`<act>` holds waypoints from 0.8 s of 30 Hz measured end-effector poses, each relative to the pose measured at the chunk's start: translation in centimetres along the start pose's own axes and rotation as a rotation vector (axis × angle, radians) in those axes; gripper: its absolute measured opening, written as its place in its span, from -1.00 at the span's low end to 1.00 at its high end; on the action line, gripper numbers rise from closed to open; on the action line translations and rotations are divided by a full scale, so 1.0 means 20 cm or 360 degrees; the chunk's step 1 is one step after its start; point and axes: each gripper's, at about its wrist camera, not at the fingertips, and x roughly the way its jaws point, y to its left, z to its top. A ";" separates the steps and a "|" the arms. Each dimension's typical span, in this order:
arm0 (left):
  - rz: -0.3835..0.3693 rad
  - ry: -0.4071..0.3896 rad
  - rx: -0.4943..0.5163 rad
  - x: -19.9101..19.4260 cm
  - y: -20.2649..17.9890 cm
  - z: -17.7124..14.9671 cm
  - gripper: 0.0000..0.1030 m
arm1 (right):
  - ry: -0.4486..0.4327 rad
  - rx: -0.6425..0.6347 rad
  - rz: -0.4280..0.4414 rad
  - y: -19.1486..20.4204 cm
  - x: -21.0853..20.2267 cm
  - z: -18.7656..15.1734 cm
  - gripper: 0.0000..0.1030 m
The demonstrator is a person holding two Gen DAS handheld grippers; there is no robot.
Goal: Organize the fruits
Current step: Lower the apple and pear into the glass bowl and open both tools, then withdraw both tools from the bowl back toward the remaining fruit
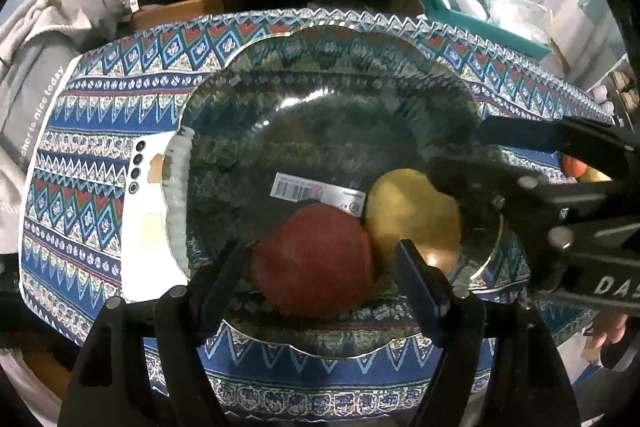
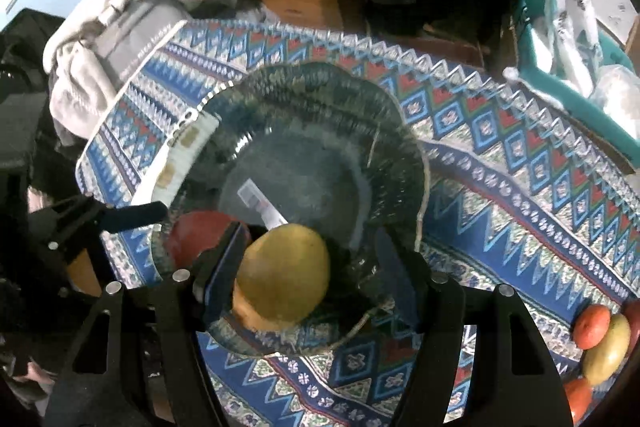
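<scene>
Where right wrist looks, loose fruits [image 2: 600,339] beside glass dish [image 2: 320,115]

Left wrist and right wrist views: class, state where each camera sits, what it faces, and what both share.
Left wrist: on the left gripper, looking along open fingers at the round red fruit in the clear glass dish; the right gripper enters from the right.
Right wrist: on the right gripper, fingers open around the oval yellow fruit; the left gripper shows at left.
Shared: dish, both fruits, patterned blue tablecloth.
</scene>
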 end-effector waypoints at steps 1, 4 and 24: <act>-0.0010 -0.0006 0.0002 -0.01 -0.01 0.00 0.51 | -0.0008 0.0005 -0.0011 0.00 -0.02 0.00 0.33; -0.0024 -0.0019 0.0002 -0.03 -0.03 0.01 0.51 | -0.0040 0.0011 -0.0044 -0.02 -0.07 -0.01 0.33; -0.0238 -0.0133 0.0213 -0.26 -0.47 0.06 0.56 | -0.0179 0.0167 -0.0359 -0.34 -0.60 -0.26 0.47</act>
